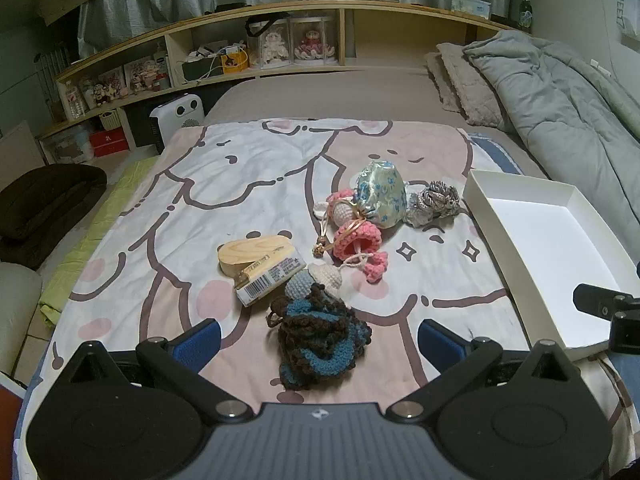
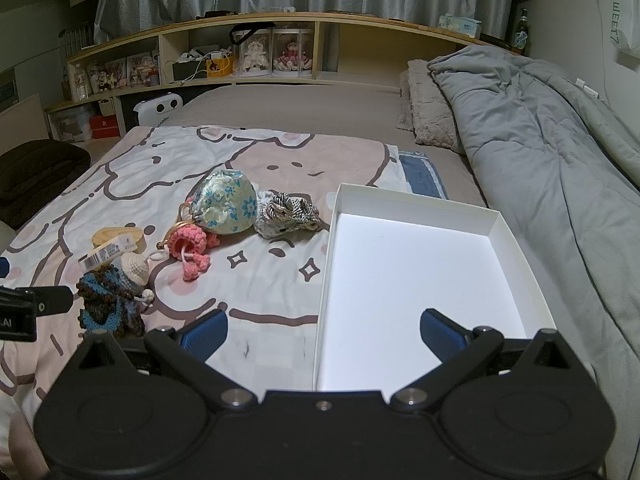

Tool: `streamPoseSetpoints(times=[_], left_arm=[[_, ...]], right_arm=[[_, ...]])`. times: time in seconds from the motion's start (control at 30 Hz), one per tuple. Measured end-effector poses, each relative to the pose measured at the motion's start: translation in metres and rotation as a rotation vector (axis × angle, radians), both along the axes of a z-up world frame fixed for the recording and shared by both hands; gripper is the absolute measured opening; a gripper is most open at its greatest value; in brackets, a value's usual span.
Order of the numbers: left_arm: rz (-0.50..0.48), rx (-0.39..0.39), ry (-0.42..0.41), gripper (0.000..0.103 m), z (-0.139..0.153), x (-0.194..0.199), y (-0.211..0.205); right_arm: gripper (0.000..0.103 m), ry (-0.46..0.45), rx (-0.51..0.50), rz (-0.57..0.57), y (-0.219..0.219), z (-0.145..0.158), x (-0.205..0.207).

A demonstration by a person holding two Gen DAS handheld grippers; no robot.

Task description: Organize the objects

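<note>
Small items lie on a cartoon-print sheet. A brown and blue crochet pouch (image 1: 320,340) (image 2: 110,304) lies just ahead of my open, empty left gripper (image 1: 320,340). Behind it are a wooden block (image 1: 250,254), a barcoded packet (image 1: 268,280), a white-blue crochet ball (image 1: 314,280), pink crochet charms (image 1: 356,242), a floral blue pouch (image 1: 380,194) (image 2: 228,204) and a grey knitted pouch (image 1: 434,204) (image 2: 286,214). An empty white box (image 2: 412,280) (image 1: 560,248) lies to the right. My right gripper (image 2: 324,334) is open and empty over its near left edge.
A grey duvet (image 2: 540,152) and pillows (image 2: 428,108) lie along the right side of the bed. A wooden shelf (image 2: 240,52) with dolls and boxes runs behind the bed. The bed's left edge drops to the floor beside a dark cushion (image 1: 44,204).
</note>
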State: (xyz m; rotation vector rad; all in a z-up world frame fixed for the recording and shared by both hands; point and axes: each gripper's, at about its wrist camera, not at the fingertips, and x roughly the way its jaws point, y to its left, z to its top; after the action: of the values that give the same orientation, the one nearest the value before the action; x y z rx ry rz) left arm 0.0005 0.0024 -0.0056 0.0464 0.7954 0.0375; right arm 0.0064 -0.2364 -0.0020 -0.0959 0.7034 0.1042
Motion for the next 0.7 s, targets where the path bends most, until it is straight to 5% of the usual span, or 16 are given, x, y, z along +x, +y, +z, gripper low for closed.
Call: streamPoseSetpoints(times=[0.7], left_arm=[[0.009, -0.006, 0.010, 0.103, 0.0009, 0.0004, 0.0027]], right_arm=[[0.103, 0.002, -0.001, 0.000, 0.0008, -0.0007, 0.0009]])
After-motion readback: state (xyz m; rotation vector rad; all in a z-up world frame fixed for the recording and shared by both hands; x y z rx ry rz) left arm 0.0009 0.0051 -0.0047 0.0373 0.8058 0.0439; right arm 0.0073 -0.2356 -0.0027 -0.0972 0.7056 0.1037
